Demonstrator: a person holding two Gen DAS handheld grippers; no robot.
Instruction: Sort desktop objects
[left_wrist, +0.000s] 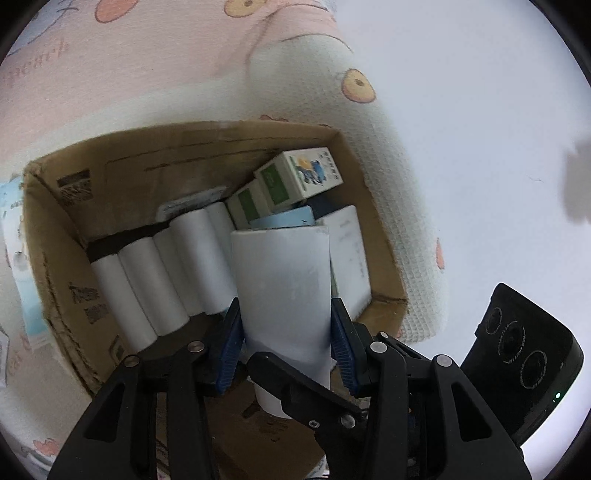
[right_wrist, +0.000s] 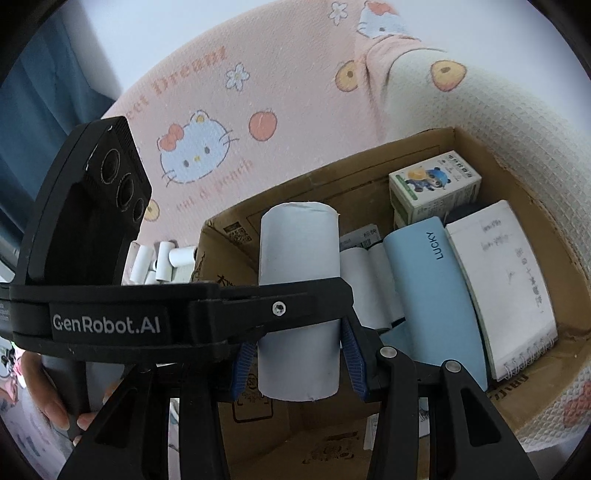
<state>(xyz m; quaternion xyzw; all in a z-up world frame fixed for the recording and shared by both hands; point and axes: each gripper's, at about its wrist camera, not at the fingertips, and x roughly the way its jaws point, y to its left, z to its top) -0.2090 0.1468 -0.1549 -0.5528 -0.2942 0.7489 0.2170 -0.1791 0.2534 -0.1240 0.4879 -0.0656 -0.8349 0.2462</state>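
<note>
left gripper (left_wrist: 284, 332) and right gripper (right_wrist: 299, 354) both clamped on one white paper roll (left_wrist: 282, 280), above cardboard box (left_wrist: 62, 236).

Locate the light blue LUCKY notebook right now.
In the right wrist view, the LUCKY notebook lies inside the cardboard box, right of the white rolls and left of the spiral notepad.

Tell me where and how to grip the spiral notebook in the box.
Take the spiral notebook by its wire-bound end, coming from above. It stands on edge, wedged between the blue LUCKY case and the cardboard box wall, so only its top edge is probably reachable.
</note>
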